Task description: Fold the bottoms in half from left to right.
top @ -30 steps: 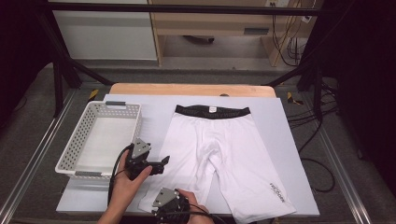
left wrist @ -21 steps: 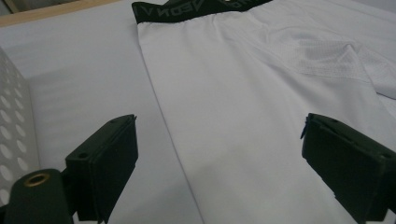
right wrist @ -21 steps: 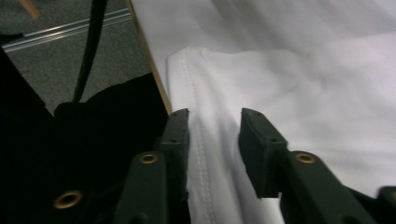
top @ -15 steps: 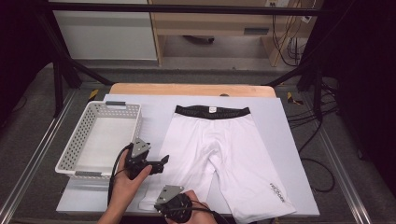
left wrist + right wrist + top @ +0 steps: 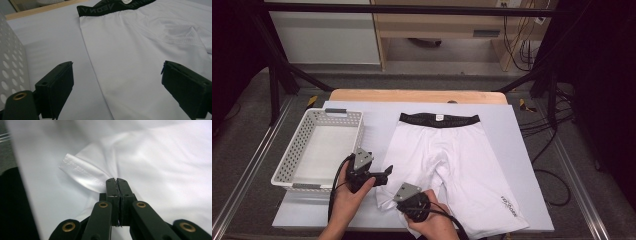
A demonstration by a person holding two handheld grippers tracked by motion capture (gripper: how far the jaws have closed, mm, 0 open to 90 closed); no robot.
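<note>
Two grippers work light, limp white shorts [image 5: 447, 155]: right gripper [image 5: 116, 181] has just pinched the near-left hem [image 5: 82, 173], left gripper [image 5: 117, 82] gapes empty beside it.

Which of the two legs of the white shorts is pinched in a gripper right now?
The shorts' leg nearer the basket: the right gripper has just closed on its hem. The other leg, bearing the small logo, lies flat and untouched.

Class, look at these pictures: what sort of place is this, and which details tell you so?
Probably a lab or workshop recording station: a black metal frame surrounds the table, loose cables run over the floor, and white shorts lie staged beside a perforated basket.
</note>
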